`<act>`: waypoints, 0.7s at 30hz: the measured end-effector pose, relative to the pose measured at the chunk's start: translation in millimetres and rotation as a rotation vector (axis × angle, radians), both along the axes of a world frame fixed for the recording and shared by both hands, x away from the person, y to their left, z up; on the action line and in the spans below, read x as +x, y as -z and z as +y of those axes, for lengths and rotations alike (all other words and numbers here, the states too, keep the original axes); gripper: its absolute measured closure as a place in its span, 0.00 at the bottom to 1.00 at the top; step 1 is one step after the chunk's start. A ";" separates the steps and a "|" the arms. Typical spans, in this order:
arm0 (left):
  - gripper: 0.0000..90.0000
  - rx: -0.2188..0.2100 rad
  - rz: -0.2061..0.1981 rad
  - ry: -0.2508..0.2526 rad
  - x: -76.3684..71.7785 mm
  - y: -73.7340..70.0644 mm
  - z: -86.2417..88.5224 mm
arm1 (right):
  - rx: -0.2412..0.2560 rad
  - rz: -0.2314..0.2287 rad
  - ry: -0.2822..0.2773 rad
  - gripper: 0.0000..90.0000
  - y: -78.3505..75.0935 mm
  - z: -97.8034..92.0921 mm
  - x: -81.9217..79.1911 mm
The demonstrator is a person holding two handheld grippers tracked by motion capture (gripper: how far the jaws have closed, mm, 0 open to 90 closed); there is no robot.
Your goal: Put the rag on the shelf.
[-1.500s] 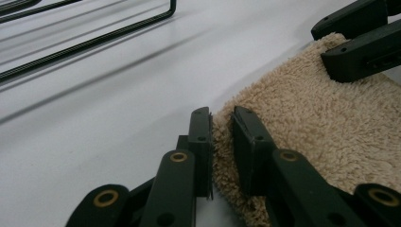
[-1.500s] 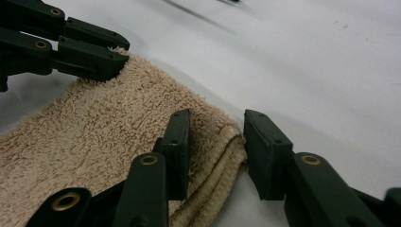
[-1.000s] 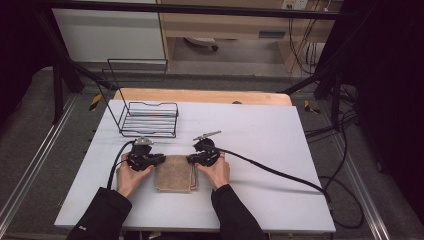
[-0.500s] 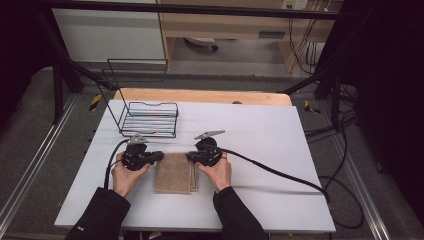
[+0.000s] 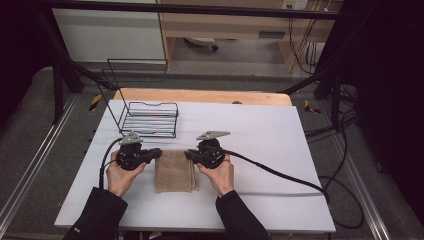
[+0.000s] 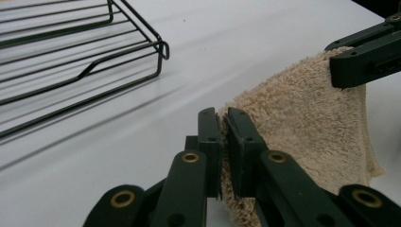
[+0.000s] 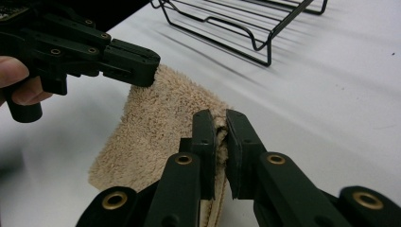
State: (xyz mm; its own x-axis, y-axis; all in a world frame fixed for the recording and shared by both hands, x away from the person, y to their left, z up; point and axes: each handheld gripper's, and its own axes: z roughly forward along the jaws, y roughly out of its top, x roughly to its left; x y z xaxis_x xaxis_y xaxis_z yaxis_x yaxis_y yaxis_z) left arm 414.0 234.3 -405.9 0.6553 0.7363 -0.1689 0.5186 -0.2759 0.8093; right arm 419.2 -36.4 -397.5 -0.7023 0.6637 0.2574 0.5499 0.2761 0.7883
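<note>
A folded beige towel lies on the white table in front of the person. My left gripper is shut on the towel's far left corner, and the left gripper view shows the terry cloth pinched between its jaws. My right gripper is shut on the far right corner, with the towel's edge squeezed between its jaws. Both far corners are raised a little off the table. The right gripper view also shows the left gripper gripping the opposite corner.
A black wire basket stands on the table just beyond the left gripper, with its tall wire back rising behind it. A thick black cable trails right from the right gripper. A wooden board borders the table's far edge.
Both grippers have moved slightly toward the person with the towel's far corners held. The left gripper has shifted a little left, so the towel looks flatter and more spread.
</note>
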 end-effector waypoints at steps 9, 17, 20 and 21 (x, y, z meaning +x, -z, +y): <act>0.95 -0.010 -0.048 0.013 -9.1 -14.7 -3.0 | 0.014 -0.048 0.000 0.93 -12.9 -6.0 -5.9; 0.96 -0.029 -0.083 0.017 -16.1 -27.3 -3.9 | 0.038 -0.078 0.002 0.93 -23.8 -11.0 -10.0; 0.96 -0.035 -0.099 0.021 -18.7 -32.6 -3.9 | 0.045 -0.083 0.002 0.93 -27.6 -12.8 -11.4; 0.96 -0.038 -0.103 0.020 -19.6 -34.2 -4.1 | 0.047 -0.090 0.001 0.93 -28.6 -13.4 -11.6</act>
